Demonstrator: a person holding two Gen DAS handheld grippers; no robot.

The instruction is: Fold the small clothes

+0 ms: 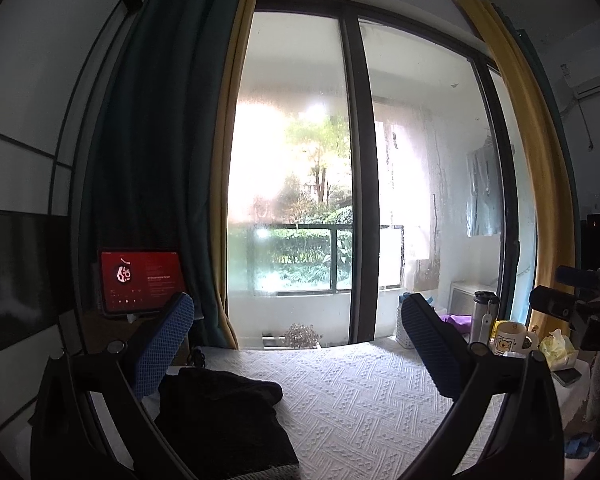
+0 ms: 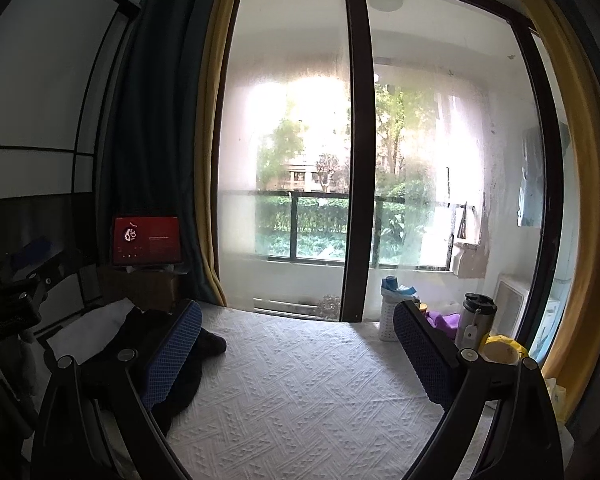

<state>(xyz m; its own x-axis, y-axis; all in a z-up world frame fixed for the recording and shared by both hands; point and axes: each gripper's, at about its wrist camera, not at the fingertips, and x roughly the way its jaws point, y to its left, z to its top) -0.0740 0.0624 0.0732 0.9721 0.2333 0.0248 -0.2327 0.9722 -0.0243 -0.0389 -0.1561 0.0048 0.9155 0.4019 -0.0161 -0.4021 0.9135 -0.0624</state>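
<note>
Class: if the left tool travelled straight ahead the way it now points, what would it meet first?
Probably nothing nearby: the left tool is open above the white bedspread, black garment off-line to its left. Eventually the glass door; depth unclear.

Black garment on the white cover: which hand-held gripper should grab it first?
Left. The black garment lies just below the open left hand-held gripper; the right hand-held gripper, also open, has it off to its left.

the cloth [image 1: 360,392] was white with a raised zigzag weave, the garment [image 1: 220,420] near left plain black, the finger pads [image 2: 172,356] blue mesh; far left a tablet [image 1: 140,280] glowed red, curtains [image 1: 516,128] showed mustard yellow beside dark teal
</note>
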